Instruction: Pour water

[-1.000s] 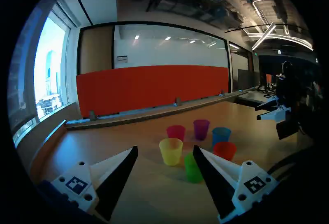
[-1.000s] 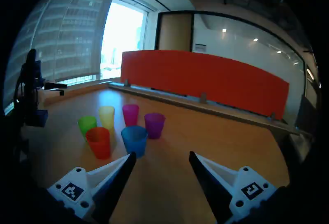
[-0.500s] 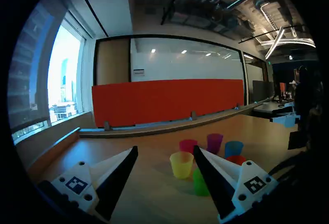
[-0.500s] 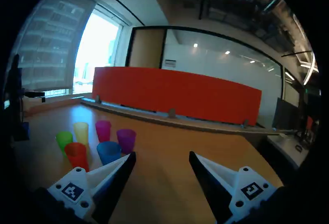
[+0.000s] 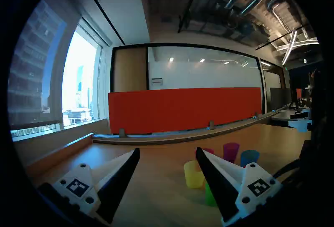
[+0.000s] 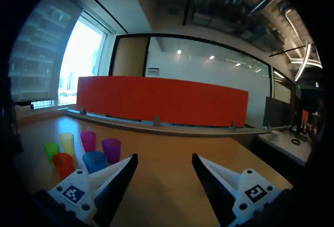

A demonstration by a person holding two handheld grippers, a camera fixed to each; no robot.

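Several coloured plastic cups stand together on a wooden table (image 5: 167, 185). In the left gripper view a yellow cup (image 5: 193, 174), a green cup (image 5: 209, 195), a purple cup (image 5: 230, 151) and a blue cup (image 5: 249, 157) sit low right, partly behind my right finger. My left gripper (image 5: 167, 157) is open, empty, above the table. In the right gripper view the green cup (image 6: 51, 150), yellow cup (image 6: 67, 142), pink cup (image 6: 88, 140), purple cup (image 6: 111, 150), blue cup (image 6: 94, 161) and red cup (image 6: 63, 164) stand low left. My right gripper (image 6: 164, 161) is open and empty.
An orange divider panel (image 5: 183, 108) runs along the table's far edge, with a glass wall behind it. A bright window (image 5: 79, 95) is on the left. A side desk (image 6: 288, 141) with small items stands at the right in the right gripper view.
Both grippers have tilted upward and swung, so the cups slid down and sideways in each view: toward lower right for the left, lower left for the right. More ceiling shows now.
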